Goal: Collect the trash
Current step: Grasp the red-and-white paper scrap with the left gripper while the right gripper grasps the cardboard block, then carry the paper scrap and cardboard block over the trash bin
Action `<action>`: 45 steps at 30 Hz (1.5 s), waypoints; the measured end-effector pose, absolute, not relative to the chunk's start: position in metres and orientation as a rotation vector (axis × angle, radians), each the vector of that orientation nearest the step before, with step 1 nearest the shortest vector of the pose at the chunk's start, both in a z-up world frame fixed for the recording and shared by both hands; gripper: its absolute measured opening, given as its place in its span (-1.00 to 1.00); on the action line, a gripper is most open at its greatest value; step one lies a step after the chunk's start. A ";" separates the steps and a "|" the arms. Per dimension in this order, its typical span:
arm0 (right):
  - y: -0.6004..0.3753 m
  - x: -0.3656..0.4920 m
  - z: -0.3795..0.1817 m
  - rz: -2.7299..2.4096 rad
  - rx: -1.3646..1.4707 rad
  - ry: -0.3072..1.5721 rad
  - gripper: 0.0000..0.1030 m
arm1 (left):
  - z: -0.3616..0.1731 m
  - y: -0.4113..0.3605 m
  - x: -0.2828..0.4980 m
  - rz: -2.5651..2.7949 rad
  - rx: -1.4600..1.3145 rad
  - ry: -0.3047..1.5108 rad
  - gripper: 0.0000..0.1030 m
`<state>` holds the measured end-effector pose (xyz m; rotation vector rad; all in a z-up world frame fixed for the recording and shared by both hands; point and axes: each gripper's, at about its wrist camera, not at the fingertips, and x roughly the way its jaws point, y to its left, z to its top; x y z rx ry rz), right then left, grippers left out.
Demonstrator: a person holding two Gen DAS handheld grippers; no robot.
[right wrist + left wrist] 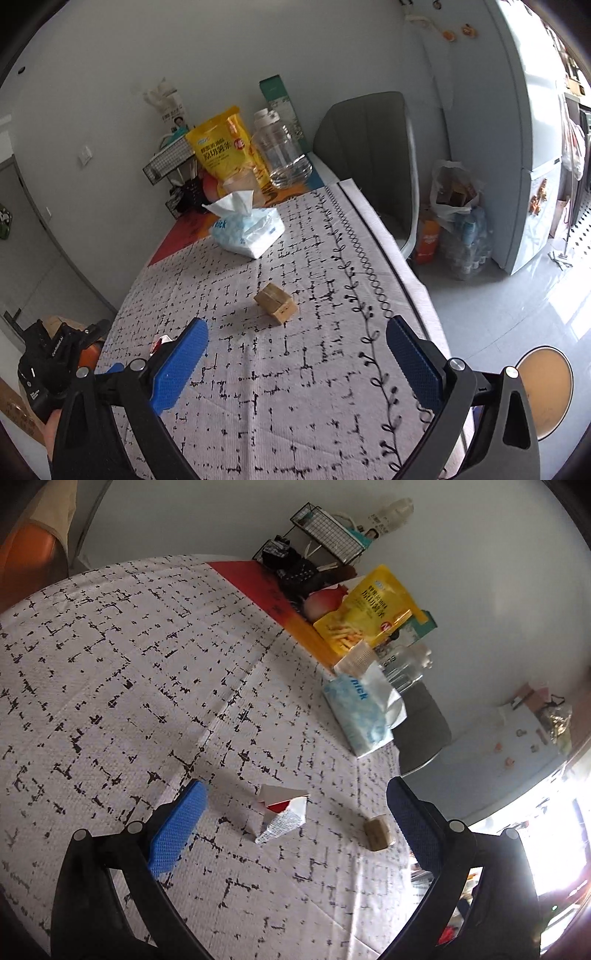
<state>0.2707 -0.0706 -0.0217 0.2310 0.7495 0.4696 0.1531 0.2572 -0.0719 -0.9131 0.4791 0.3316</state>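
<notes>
Both our left claw [295, 834] and right claw [297, 354] are wide open and hold nothing, and the torn white and red paper wrapper [282, 812] at our left claw's twelve o'clock could slide away if we bump it.

Left gripper [295, 823] and right gripper [297, 360] both gape wide, blue-padded fingers [177, 830] low in frame.
</notes>
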 end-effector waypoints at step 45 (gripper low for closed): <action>0.041 0.326 -0.065 0.628 -0.219 0.876 -0.39 | -0.092 0.252 0.165 0.489 -0.848 0.485 -0.26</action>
